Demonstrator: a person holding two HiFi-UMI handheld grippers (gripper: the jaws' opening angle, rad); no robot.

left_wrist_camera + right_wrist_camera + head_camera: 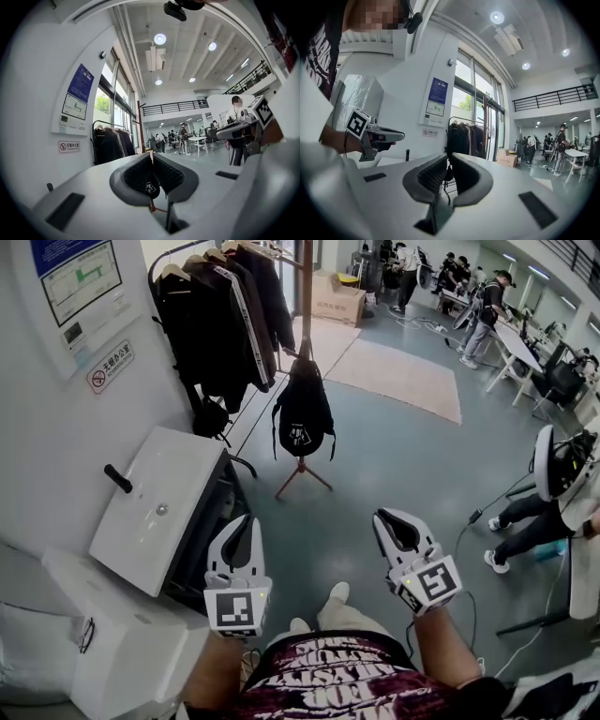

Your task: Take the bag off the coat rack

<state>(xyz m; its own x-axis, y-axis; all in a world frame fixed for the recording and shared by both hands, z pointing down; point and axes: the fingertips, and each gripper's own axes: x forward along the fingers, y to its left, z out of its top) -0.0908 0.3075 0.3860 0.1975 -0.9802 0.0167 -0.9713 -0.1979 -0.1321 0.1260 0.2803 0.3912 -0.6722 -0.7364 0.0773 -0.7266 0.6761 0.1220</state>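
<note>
A black backpack with a white logo hangs on the wooden coat rack, a pole on three spread feet, a few steps ahead on the grey floor. Both grippers are held low in front of me, well short of it. My left gripper points toward the rack with its jaws together and empty. My right gripper also has nothing in it, its jaws all but touching. In the left gripper view the backpack shows small beyond the closed tips. The right gripper view has the tips aimed at the rack too.
A rail of dark jackets stands left of the rack by the wall. A white cabinet sits close on my left. A cardboard box lies behind the rack. A seated person is at the right, and others stand at tables beyond.
</note>
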